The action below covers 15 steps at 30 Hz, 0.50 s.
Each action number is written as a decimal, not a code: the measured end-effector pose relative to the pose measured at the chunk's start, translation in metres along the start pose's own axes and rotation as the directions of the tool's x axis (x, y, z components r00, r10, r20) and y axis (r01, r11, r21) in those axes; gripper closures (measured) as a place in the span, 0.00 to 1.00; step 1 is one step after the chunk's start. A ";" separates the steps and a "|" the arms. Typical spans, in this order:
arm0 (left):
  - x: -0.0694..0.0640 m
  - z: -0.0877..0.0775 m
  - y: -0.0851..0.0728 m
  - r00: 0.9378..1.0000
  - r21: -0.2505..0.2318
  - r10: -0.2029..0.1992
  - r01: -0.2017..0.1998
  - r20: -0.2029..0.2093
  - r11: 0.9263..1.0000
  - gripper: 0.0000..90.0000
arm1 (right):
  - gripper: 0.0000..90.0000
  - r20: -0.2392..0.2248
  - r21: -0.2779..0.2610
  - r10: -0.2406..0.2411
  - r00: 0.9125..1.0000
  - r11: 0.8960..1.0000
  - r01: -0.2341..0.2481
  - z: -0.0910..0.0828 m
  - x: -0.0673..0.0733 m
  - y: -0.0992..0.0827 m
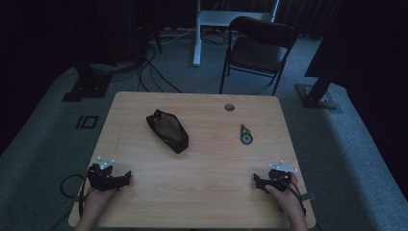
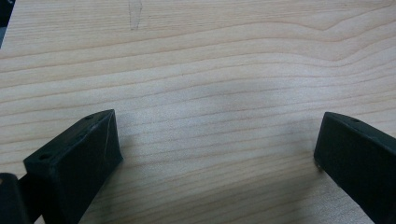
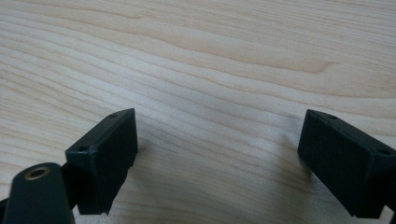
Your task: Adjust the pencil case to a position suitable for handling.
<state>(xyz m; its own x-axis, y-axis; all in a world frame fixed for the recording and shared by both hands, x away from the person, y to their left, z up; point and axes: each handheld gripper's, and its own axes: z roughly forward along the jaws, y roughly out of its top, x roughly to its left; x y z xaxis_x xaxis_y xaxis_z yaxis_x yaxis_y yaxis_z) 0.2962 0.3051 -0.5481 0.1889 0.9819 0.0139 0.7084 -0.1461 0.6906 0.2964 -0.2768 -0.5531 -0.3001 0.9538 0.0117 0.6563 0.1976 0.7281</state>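
A black pouch (image 1: 167, 130) lies on the desk (image 1: 202, 192), a little left of its middle and toward the far half. Its long axis is set on a diagonal, one end pointing to the far left corner of the desk and the other toward the near right. Right of the pouch, well apart from it, a small dark tool with a round end (image 1: 246, 134) is seen, and beyond that tool a round grommet (image 1: 229, 107) is let into the desk near the far edge.

Nearer than the pouch, at the near left corner, the left gripper (image 1: 126, 177) is held low over the desk; its fingers (image 2: 77, 158) are spread wide with nothing between them but bare wood. At the near right corner the right gripper (image 1: 257, 181) is held the same way, its fingers (image 3: 105, 154) also wide apart and empty.

The pouch lies ahead of and to the right of the left gripper, which is judged the nearer one; the right gripper is judged nearer to the small tool. A grasp across the short width of the pouch is judged to call for a turn of the wrist to meet the diagonal.
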 end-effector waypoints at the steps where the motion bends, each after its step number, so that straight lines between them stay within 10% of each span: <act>1: 0.000 0.000 0.000 1.000 0.000 0.001 -0.001 0.001 1.000 0.01 | 0.13 0.000 0.000 0.000 1.000 1.000 0.000 0.000 0.000 0.000; 15: 0.001 0.000 0.000 1.000 0.000 0.003 -0.003 0.003 1.000 0.01 | 0.13 0.024 0.000 0.018 1.000 1.000 -0.018 0.000 0.002 0.000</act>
<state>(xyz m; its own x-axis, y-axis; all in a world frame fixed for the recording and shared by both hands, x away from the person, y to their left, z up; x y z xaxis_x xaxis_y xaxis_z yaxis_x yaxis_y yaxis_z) 0.2964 0.3056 -0.5481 0.1930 0.9811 0.0135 0.7080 -0.1488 0.6904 0.2958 -0.2745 -0.5528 -0.2712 0.9625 0.0082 0.6615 0.1802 0.7280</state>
